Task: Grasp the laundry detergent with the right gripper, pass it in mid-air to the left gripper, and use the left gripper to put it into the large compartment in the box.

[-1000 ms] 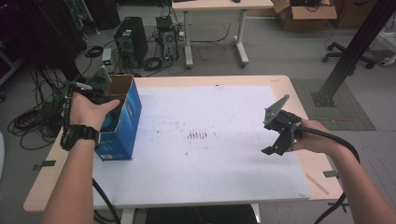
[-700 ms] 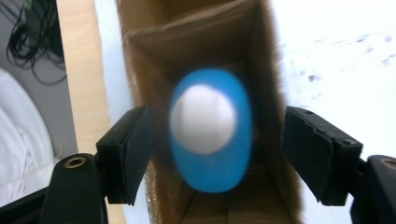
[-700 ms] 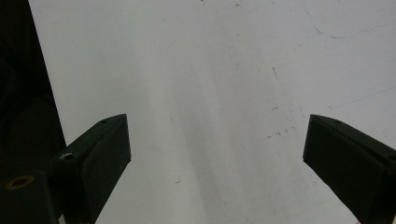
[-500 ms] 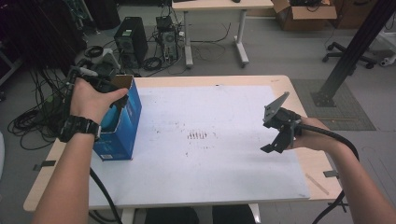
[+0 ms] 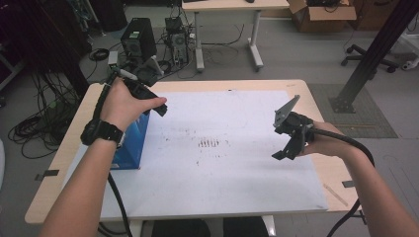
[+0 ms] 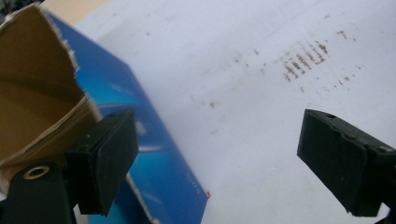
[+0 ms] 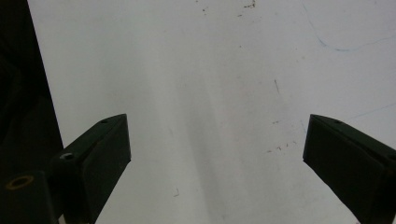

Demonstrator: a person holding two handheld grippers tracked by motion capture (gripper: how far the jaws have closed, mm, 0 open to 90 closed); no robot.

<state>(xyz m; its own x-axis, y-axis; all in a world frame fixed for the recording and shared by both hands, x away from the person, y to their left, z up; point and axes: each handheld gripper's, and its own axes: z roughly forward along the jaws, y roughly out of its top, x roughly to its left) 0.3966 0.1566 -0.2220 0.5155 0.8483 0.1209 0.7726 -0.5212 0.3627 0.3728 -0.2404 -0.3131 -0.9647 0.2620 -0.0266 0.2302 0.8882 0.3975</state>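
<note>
Near the tabletop's left edge, the blue box [image 5: 129, 143] is standing open-topped. The left gripper [image 5: 159, 107] is hovering just beside it, its jaws having just been opening, holding nothing. The box is probably light, thin cardboard; gripping its torn rim [image 6: 70, 70] looks best. The right gripper [image 5: 285, 148] is waiting near the right edge, jaws apart.

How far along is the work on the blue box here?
Done: the blue box stands open-topped at the table's left edge. In hand: the left gripper, jaws just opening, is above it with nothing between them. Right gripper is open and empty. What remains isn't shown.
</note>
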